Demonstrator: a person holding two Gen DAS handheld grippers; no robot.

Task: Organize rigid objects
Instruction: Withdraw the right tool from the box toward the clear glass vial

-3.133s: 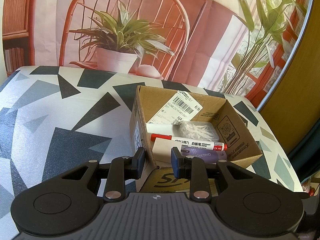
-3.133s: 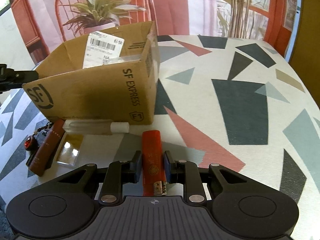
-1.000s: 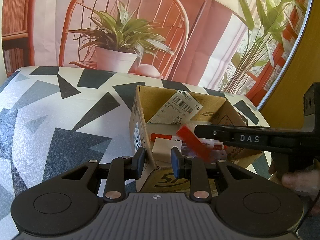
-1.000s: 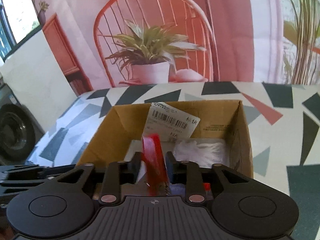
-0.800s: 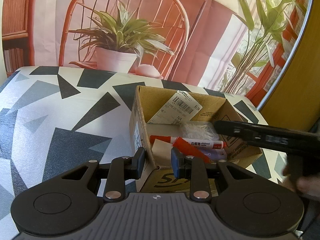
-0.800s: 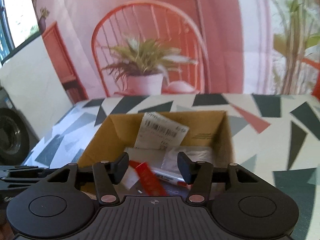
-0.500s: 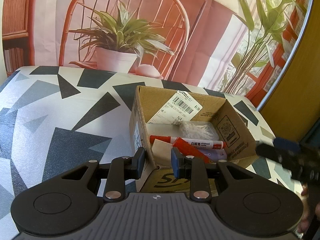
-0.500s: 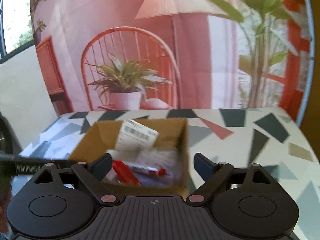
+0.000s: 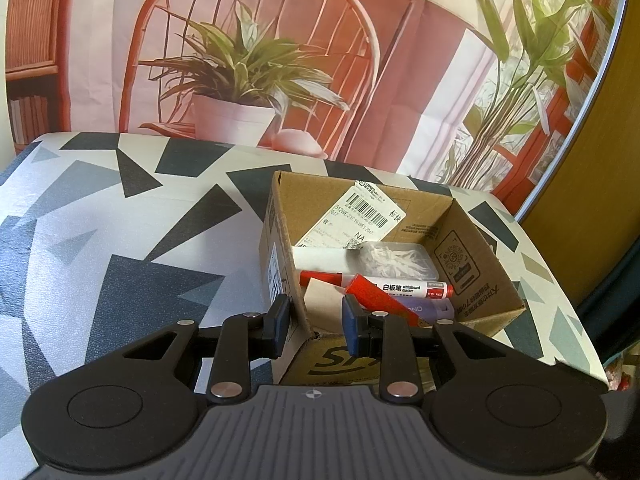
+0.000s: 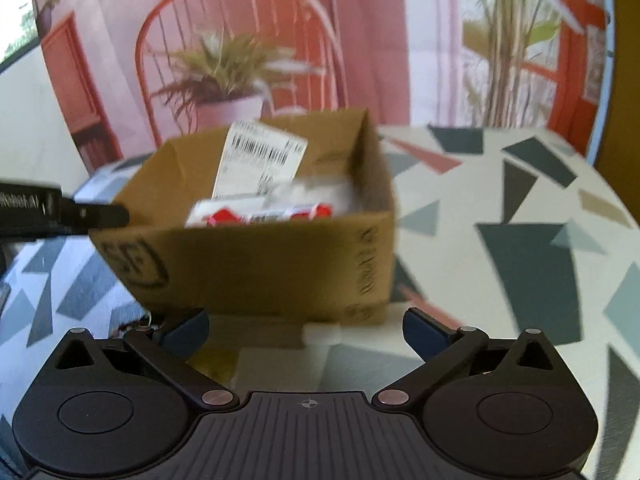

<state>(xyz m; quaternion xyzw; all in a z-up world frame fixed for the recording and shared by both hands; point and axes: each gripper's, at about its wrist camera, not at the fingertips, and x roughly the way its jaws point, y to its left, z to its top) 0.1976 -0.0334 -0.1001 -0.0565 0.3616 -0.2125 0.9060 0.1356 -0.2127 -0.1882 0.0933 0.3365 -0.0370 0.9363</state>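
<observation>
Left claw (image 9: 312,326): pinched on the near corner of the box (image 9: 472,312), one pad outside the wall, the other inside; it steadies the box.
Right claw (image 10: 306,332): jaws opening, spread wide, nothing between them; it hangs in front of the box's outer wall, tilted down toward the worktop (image 10: 520,272).
Box contents: red tube (image 9: 374,294) lies slanted across the marker (image 9: 404,287), with a clear case (image 9: 394,260) of white bits and a purple item (image 9: 428,309) beside them.
Still outside: a pale, tube-like thing (image 10: 288,330) lies on the worktop against the box's foot, just ahead of the right claw; the blur hides what it is.
Risk, box: if the right claw drives forward it could hit the wall and tear the corner out of the left claw's pinch.
Risk, pickup: the pale thing sits tight to the cardboard, so a finger may catch the wall, or the round body may roll away.
Risk, view: the blur makes aiming loose.
</observation>
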